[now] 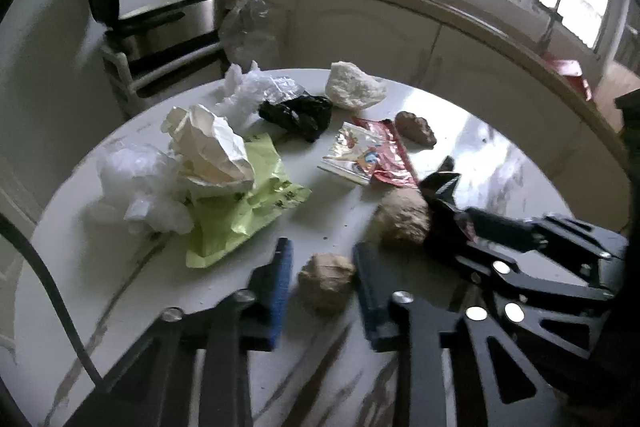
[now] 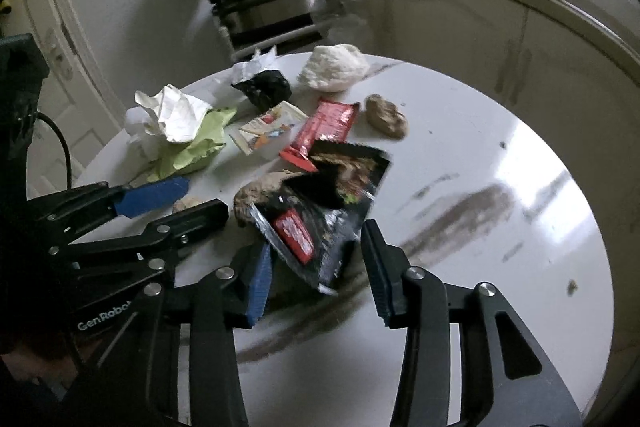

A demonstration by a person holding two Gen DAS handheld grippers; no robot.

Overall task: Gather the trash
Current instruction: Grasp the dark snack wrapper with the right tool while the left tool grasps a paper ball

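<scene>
Both jaws open: left gripper (image 1: 322, 277) straddles a brown paper ball (image 1: 326, 287); right gripper (image 2: 316, 281) straddles a black wrapper (image 2: 320, 211) on the desk (image 2: 500, 227).

Black skeletal linkages studded with silver screw heads carry the ribbed blue pads of the left gripper (image 1: 322, 289) and right gripper (image 2: 316, 275), one arm stamped "GenRobot" in white lettering.

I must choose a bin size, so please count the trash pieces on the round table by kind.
Brown paper wads: 3
White paper wads: 2
Plastic bags: 4 (2 clear, 1 green, 1 black)
Snack wrappers: 4
Total: 13
</scene>
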